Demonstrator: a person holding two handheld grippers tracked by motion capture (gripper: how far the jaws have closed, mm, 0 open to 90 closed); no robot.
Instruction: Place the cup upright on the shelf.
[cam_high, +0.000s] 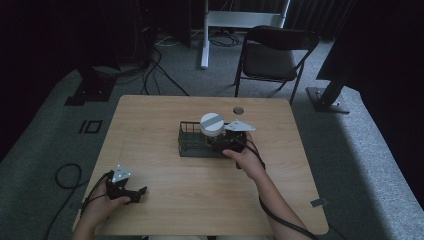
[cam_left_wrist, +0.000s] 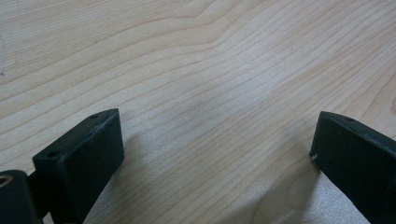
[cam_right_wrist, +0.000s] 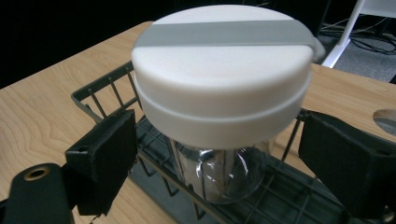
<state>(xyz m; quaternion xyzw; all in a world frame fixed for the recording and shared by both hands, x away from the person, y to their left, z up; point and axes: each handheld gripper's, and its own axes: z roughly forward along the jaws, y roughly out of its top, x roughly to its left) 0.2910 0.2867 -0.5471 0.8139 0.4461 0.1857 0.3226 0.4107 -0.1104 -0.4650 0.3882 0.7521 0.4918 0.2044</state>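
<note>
Right gripper (cam_right_wrist: 219, 154), jaws apart, flanks upright jar (cam_right_wrist: 219, 172) in wire basket (cam_right_wrist: 107, 88), below its lid (cam_right_wrist: 224, 70); left gripper (cam_high: 125, 190) open, far.

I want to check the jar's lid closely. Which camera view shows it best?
The right gripper view: the white lid with its grey stripe sits large and sharp on the clear jar, between the right gripper's open jaws. The high view shows it small, from above, in the wire basket. The left gripper view shows bare wooden table.
</note>
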